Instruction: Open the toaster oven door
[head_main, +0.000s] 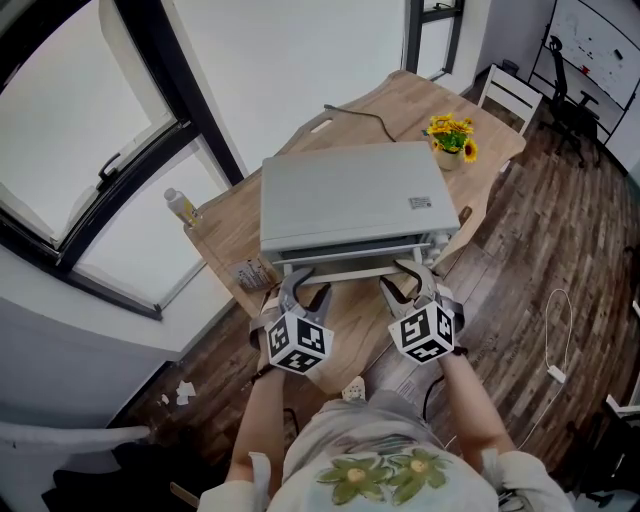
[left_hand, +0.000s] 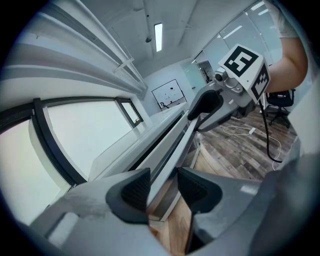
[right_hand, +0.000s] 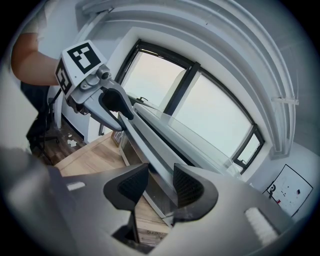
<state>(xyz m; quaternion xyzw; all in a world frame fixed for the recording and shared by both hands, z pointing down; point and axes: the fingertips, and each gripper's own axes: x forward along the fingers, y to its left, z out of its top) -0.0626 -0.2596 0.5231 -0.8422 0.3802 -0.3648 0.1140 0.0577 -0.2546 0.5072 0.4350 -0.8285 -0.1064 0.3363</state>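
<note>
**Item 1.** Grey metal box-shaped toaster oven, set on a pale wooden table below a large window, with its front turned to the person. The door is judged shut or barely started; a firmer reading is not given.

**Item 2.** Long pale handle bar across the door's upper edge, straddled by 2 grippers set well apart along it.

**Item 3.** Left gripper: jaws held wide about the bar. 1 pad lies beside it and a gap is seen at the other, so nothing is clamped.

**Item 4.** Right gripper: likewise wide, with the bar between the pads but not pinched.

**Handling.** Both pairs of jaws are best closed on the bar first. It is then best drawn outward and down in 1 arc, with both ends kept level so the door is not twisted.

**Surroundings.**
- A pot of yellow flowers and a dark cable are noted behind the oven.
- A small clear bottle is noted at the table's window edge.
- A white chair is noted beyond the table.

None of these lies in the door's path. Only a short strip of bare table is left in front, so the grippers may be crowded there.
</note>
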